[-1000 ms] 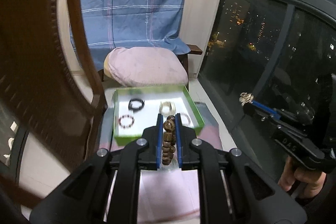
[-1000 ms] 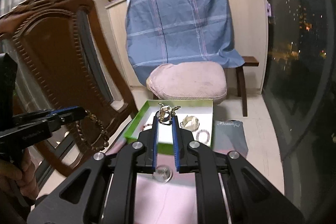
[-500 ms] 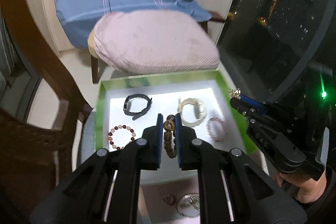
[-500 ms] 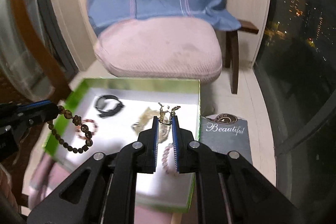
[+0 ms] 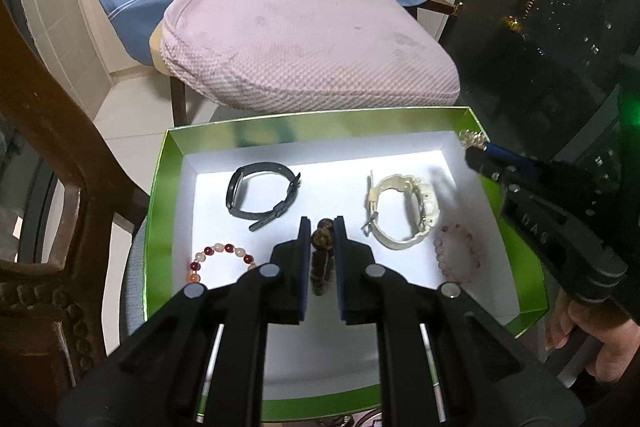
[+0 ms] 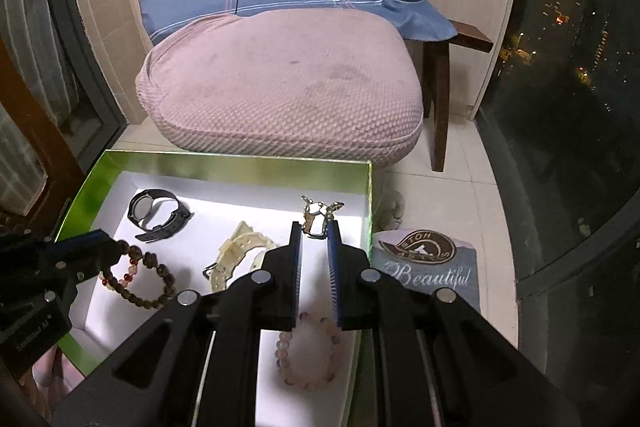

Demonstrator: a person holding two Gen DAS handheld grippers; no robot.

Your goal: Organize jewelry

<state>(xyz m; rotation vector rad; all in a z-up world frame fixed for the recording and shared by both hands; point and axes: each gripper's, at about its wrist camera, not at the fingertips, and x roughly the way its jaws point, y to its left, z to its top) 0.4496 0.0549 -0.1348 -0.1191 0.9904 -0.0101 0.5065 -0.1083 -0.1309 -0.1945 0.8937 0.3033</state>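
The left hand-held gripper [image 5: 322, 227] grasps a brown wooden bead bracelet [image 5: 322, 255], its narrow jaws having just eased open slightly with the beads between them; the strand hangs over the white floor of the shallow green cardboard box [image 5: 158, 187]. The right hand-held gripper [image 6: 315, 227] grasps a small gold-and-silver metal chain piece [image 6: 318, 213] at its tips, jaws likewise just eased open slightly, above the box's right side. In the box lie a black strap watch [image 5: 260, 195], a cream plastic watch [image 5: 400, 211], a red-and-white bead bracelet [image 5: 222, 255] and a pale pink bead bracelet [image 5: 458, 253]. Beyond stands a chair with a pink cushion [image 5: 304, 43].
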